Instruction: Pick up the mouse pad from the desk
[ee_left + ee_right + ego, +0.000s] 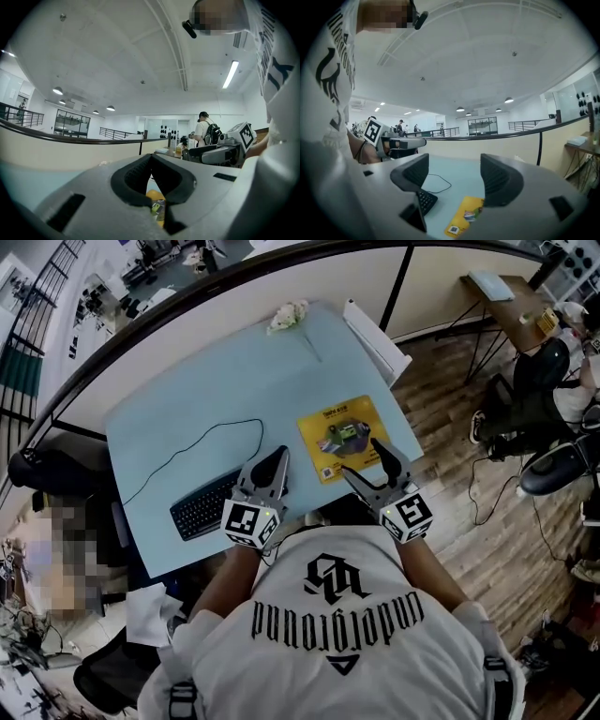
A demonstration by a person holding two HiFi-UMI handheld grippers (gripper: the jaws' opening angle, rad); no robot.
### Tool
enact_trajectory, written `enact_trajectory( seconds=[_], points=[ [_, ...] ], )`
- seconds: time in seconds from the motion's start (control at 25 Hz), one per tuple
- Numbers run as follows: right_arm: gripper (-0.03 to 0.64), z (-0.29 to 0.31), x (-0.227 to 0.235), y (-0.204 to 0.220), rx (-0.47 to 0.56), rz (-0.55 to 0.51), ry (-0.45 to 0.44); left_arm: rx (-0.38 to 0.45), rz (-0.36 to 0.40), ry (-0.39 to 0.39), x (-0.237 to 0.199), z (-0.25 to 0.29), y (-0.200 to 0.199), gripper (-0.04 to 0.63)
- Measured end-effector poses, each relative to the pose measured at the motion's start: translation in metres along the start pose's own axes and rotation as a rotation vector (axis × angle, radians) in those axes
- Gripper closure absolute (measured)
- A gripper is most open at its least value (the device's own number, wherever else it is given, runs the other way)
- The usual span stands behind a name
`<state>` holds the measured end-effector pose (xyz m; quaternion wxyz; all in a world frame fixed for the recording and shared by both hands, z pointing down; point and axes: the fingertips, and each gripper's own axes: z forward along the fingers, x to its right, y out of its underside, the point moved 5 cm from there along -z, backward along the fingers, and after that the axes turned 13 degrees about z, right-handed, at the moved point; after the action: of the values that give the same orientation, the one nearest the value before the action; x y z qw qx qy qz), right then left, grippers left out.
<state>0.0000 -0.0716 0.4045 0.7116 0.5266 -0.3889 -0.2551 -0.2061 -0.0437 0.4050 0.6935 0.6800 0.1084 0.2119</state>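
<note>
Down to the smooth pale blue desk tabletop [216, 381] and straight to the yellow rectangular mouse pad [342, 437] — flat, toward the near right corner, not gripped by anything. Printed on it: a dark header line along its far edge, too small to read; a colourful picture in the middle; a small black QR square at its near left corner.

Over the pad's near side, the grey plastic right gripper [360, 457] — black ribbed pads, fingers spread well apart, nothing between them. Just left of the pad, the matching grey left gripper [279, 457], fingers pressed together into a point, clamped on nothing. Black-and-white square markers on both cubes.

Along the near edge, left of the pad, a flat black keyboard [204, 504], with a thin black cable [202, 442] looping out toward the left edge. At the far edge, a crumpled white lump [288, 315]; at the far right corner, a long white box [375, 338].

Below all that, a white T-shirt [337, 652] with black gothic lettering, upside down — apparently "underground".
</note>
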Motion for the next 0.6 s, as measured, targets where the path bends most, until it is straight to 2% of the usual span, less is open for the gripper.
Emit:
enact_trajectory(
  seconds=[0.6],
  points=[
    [0.285,0.038,0.035,0.003,-0.059,-0.002,-0.057,-0.054,0.000,-0.048,-0.020,0.026,0.017,0.588]
  ],
)
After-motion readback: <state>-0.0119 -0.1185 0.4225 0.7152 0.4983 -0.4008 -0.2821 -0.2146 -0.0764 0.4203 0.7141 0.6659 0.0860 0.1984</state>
